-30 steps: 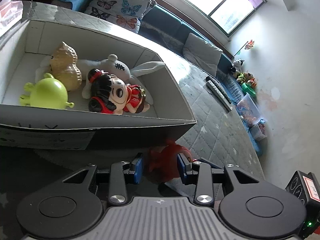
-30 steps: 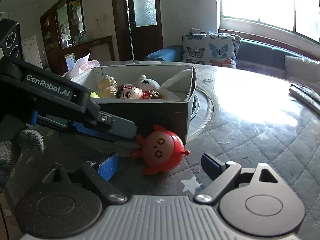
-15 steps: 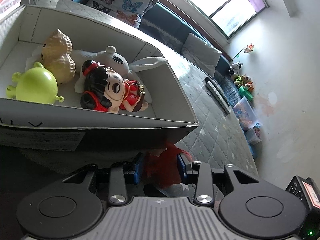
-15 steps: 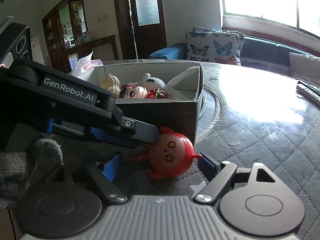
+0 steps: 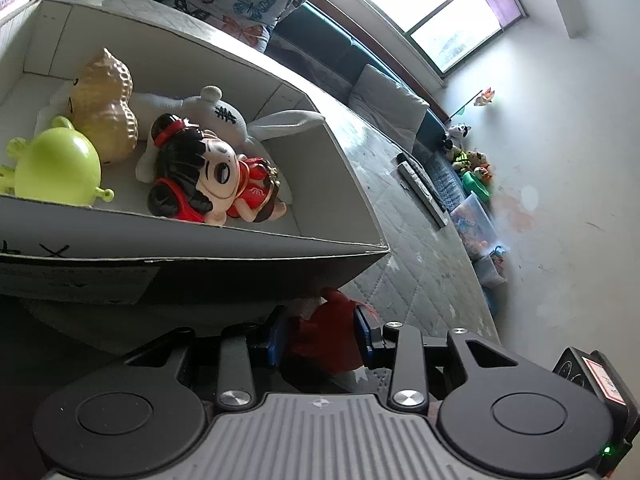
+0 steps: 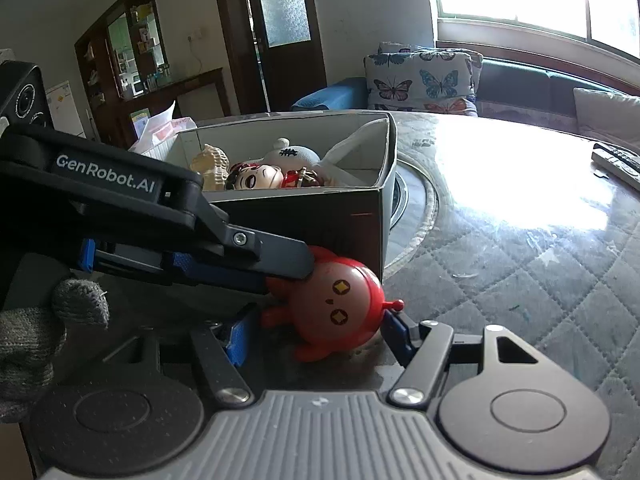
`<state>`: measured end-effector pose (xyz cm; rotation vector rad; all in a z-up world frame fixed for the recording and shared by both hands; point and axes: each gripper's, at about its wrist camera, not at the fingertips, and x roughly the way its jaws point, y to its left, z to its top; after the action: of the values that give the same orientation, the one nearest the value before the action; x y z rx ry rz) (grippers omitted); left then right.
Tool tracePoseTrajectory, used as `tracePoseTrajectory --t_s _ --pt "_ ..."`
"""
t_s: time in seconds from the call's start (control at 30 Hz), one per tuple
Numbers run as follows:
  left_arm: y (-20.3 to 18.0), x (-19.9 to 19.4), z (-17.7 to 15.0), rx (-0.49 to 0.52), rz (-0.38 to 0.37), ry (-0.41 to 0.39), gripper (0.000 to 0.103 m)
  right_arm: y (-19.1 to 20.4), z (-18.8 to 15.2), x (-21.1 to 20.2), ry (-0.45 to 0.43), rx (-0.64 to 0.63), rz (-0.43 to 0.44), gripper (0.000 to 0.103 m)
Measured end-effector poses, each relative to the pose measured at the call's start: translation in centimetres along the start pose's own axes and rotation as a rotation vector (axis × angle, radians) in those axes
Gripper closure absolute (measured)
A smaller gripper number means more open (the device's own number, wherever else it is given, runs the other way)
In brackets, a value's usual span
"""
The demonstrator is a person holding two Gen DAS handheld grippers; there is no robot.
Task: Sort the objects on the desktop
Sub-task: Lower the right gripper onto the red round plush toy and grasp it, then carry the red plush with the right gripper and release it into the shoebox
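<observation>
Left tongs (image 5: 320,334) pinch our glossy, round red toy (image 6: 336,308), blue pads on both flanks, low against the box (image 5: 240,256) wall on the quilted worktop (image 6: 540,272). Right tongs (image 6: 316,338) spread wide, straddling that toy from the front, right pad just beside it. Box: matte card, holding a hard doll (image 5: 212,180), ribbed peanut (image 5: 106,108), smooth green toy (image 5: 56,168), plush (image 5: 224,114).

Red toy (image 6: 340,312) glossy smooth plastic. Box (image 5: 240,248) matt cardboard, white inside. Green toy (image 5: 56,172) and doll (image 5: 212,176) shiny plastic; rabbit (image 5: 224,116) soft plush cloth. Table (image 6: 540,264) quilted cloth under glossy clear cover. Left tool (image 5: 320,332) matt black plastic, blue pads.
</observation>
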<state>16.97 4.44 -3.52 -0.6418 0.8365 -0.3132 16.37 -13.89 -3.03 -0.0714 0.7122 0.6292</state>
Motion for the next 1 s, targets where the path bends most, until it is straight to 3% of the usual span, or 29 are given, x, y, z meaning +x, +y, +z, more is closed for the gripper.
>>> tracePoseTrajectory --t_s 0.27,0.5,0.77,1.0 --pt "-0.4 -0.9 -0.6 0.017 -0.004 -0.001 0.065 0.9 0.2 -1.4 -0.028 -0.013 0.004 0.036" --pt "-1.7 -3.6 -0.7 0.048 -0.027 -0.047 0.065 1.7 0.5 -2.7 -0.052 -0.025 0.007 0.036" --pt "-3.0 -6.7 0.7 0.083 -0.028 -0.137 0.065 3.5 3.1 -3.9 -0.124 -0.080 0.022 0.036" --pt "-2.0 -8.3 2.9 0.074 0.001 -0.189 0.065 5.0 6.5 -2.3 -0.155 -0.108 0.049 0.039"
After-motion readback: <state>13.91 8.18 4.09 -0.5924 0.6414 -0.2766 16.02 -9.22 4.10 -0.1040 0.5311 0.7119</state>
